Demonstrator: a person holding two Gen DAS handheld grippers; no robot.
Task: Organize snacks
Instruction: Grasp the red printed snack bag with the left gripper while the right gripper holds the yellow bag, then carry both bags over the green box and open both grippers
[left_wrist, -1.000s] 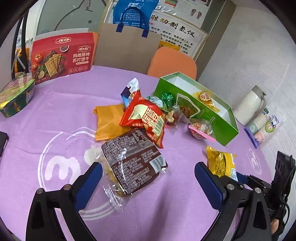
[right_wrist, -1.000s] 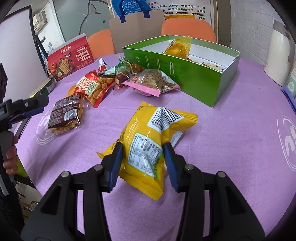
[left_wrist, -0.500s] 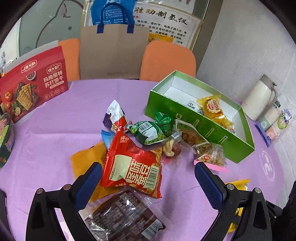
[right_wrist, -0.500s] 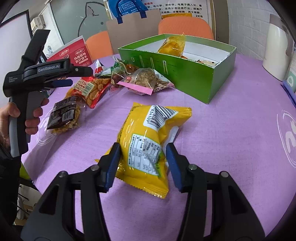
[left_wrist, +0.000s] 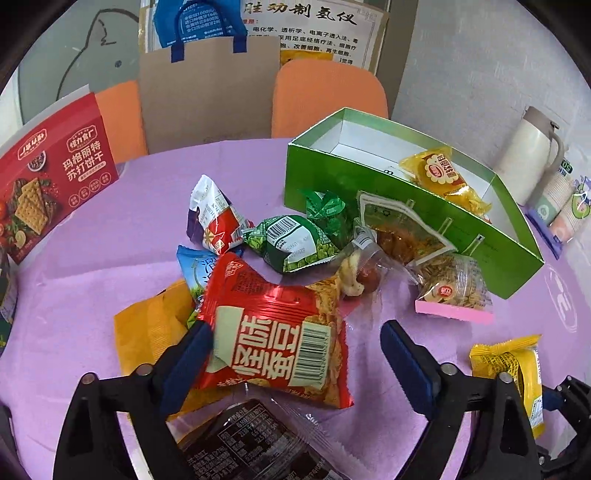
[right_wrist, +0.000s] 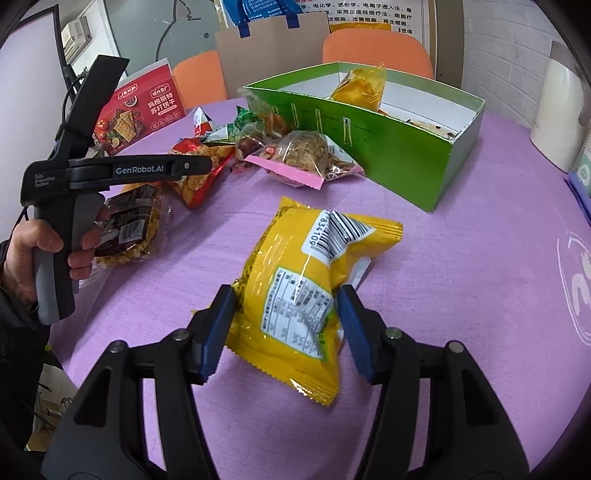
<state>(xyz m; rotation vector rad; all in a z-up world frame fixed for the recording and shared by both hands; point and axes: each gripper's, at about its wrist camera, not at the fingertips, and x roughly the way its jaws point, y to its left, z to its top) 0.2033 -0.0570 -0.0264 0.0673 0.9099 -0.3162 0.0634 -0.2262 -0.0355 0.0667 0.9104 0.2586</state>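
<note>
Snacks heaped beside the green box, both tongs down among them

Snacks lie loose on the purple worktop (right_wrist: 461, 258), most of them piled against the long near wall of the green box (left_wrist: 436, 221), which stands open-topped with a yellow packet (left_wrist: 443, 177) already inside it. Nearest that wall sit a green pea packet (left_wrist: 299, 243) and a clear bag with a pink edge (left_wrist: 452, 291). Further out from the box lies a red packet (left_wrist: 277, 339) printed with a barcode, resting partly on an orange packet (left_wrist: 147, 332) and a dark brown one (left_wrist: 243, 450).

The left tongs (left_wrist: 295, 354) straddle the red packet. Their jaws have just been closing, the left pad touching the packet's edge while the right pad stands clear of it, so they are still spread and nothing is pinched.

Well out from the box's end corner lies a large yellow snack bag (right_wrist: 310, 291), barcode up. The right tongs (right_wrist: 284, 321) sit around its lower half; their jaws have just been opening, and the pads now stand at the bag's sides without squeezing it.

A red cracker carton (left_wrist: 55, 177) stands upright far from the box.
</note>
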